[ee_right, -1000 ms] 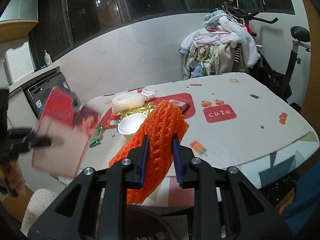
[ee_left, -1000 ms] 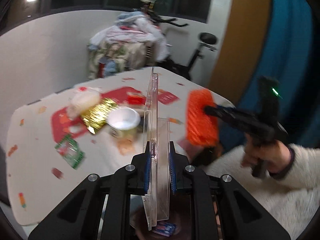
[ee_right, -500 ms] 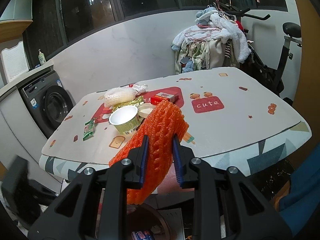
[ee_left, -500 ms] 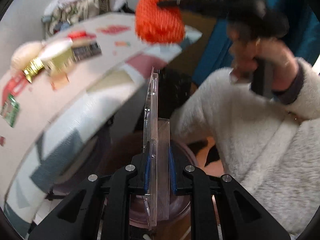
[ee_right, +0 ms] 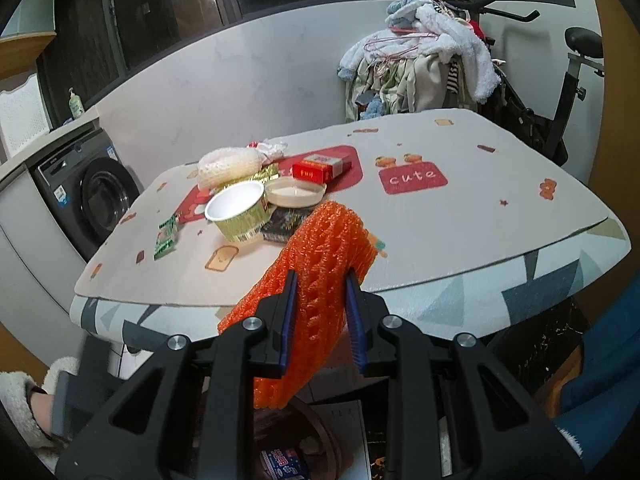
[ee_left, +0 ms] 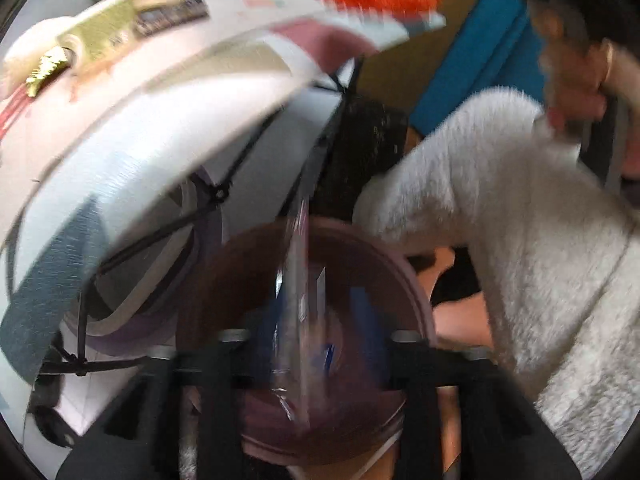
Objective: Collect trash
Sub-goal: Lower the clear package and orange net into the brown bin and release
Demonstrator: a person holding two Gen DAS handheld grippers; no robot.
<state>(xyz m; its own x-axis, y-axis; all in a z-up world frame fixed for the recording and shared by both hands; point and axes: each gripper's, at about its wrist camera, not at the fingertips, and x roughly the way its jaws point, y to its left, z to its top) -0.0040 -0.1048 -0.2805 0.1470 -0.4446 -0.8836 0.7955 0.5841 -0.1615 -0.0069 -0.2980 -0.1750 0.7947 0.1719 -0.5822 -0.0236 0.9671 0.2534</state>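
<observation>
Both claws over the bin

Your right claw [ee_right: 318,320] is clamped on the orange net [ee_right: 316,276] by the table [ee_right: 460,216] edge; your left claw [ee_left: 316,344] (badly blurred) stands spread around the clear pack [ee_left: 298,300], right above the bin [ee_left: 416,300].

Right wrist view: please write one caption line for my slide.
Right gripper clamps an orange foam net above the bin, cup and wrappers left on the table.
</observation>
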